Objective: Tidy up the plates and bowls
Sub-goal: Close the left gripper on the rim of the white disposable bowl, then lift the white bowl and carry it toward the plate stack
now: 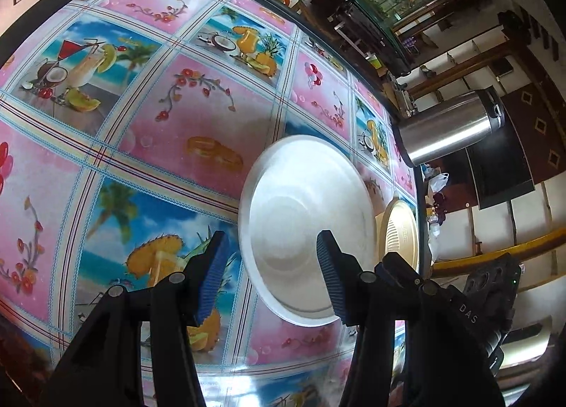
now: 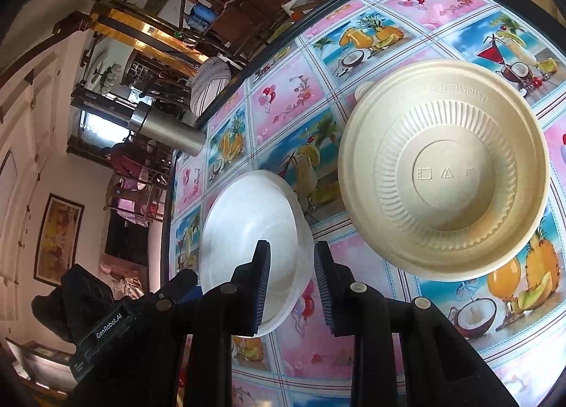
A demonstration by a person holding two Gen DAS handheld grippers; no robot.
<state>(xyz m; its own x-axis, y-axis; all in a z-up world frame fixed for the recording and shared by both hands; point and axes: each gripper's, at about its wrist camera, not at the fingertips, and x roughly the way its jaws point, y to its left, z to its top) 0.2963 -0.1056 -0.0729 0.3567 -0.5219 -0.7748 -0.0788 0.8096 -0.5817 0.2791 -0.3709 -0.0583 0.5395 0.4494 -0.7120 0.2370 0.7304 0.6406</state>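
White bowl [image 1: 304, 226] just ahead of left gripper [image 1: 270, 278], rim between open jaws; right gripper [image 2: 292, 290] jaws open, empty, beside it

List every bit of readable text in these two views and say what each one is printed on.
"DAS": on the black right tool, seen beside the left tool.
"GenRobot.AI": on the black body of the left tool.
Embossed marks in the beige bowl, base and rim band: symbols only, not readable.
White bowl: no text.

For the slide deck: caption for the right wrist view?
Right gripper open over white bowl's rim, beige ribbed bowl alongside on patterned tablecloth.
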